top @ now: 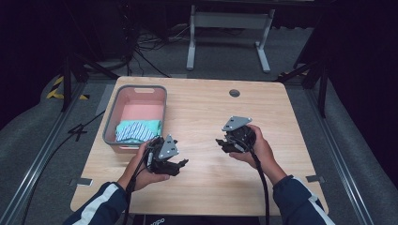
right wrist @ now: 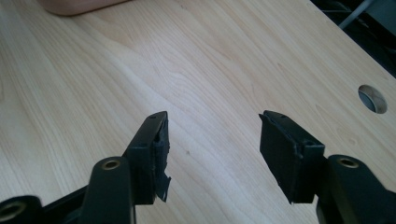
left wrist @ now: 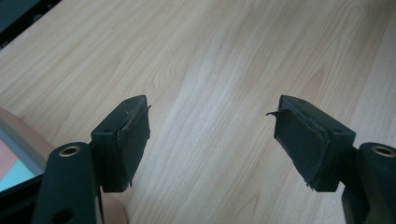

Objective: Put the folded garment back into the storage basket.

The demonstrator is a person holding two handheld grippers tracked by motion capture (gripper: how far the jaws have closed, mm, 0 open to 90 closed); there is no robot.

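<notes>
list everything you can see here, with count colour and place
table: one, light wood, centre of the high view
basket: one, grey rim with pink inside, on the table's left part
folded cloth: one, teal and white striped, in the basket's near end
cable hole: one, round, grey, near the table's far edge
desk frame: one, pale grey, on the floor beyond the table
left gripper: one, black, jaws apart, nothing between them
right gripper: one, black, jaws apart, nothing between them
sleeves: two, navy with white stripes, bottom edge

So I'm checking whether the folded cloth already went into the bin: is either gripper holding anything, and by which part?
Nothing is held. The left gripper and right gripper both stand open over bare table; the striped cloth lies in the bin.
</notes>
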